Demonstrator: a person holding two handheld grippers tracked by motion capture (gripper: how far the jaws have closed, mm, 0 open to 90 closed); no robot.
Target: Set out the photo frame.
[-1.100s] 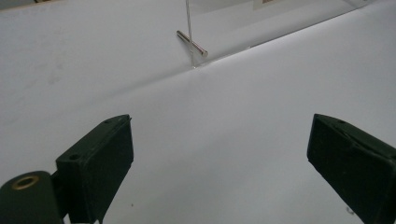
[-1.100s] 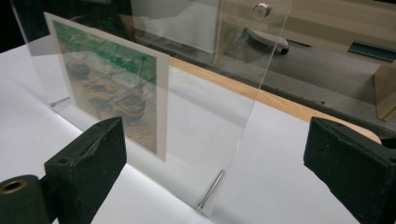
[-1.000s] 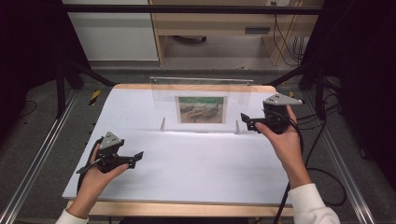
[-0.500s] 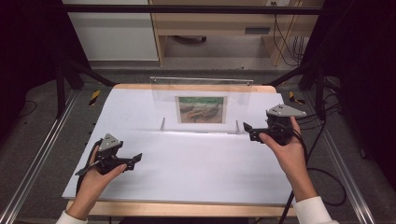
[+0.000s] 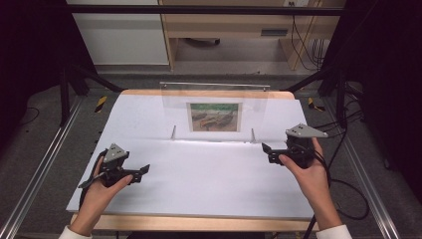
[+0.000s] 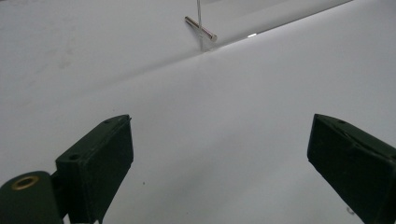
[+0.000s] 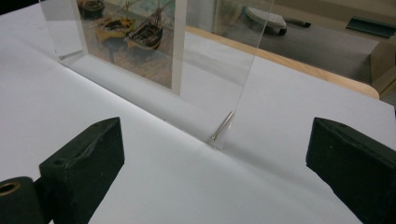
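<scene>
Two tools are held low over the white surface (image 5: 209, 174), one in each hand. The left tool (image 5: 142, 172) is seen at the near left part of the surface, its jaws set wide apart with nothing between them; in the left gripper view bare white sheet is seen between the jaws, and a small metal pin (image 6: 200, 28) at the foot of a clear panel is seen farther off. The right tool (image 5: 266, 152) is held at the right side, just beside the right end of the clear acrylic frame (image 5: 215, 107), and its jaws are likewise spread apart and empty. The frame is stood upright across the far middle of the surface, with a picture of boats (image 5: 215, 117) held in it. In the right gripper view the frame's near corner and its support pin (image 7: 222, 126) are seen ahead of the jaws, untouched.
</scene>
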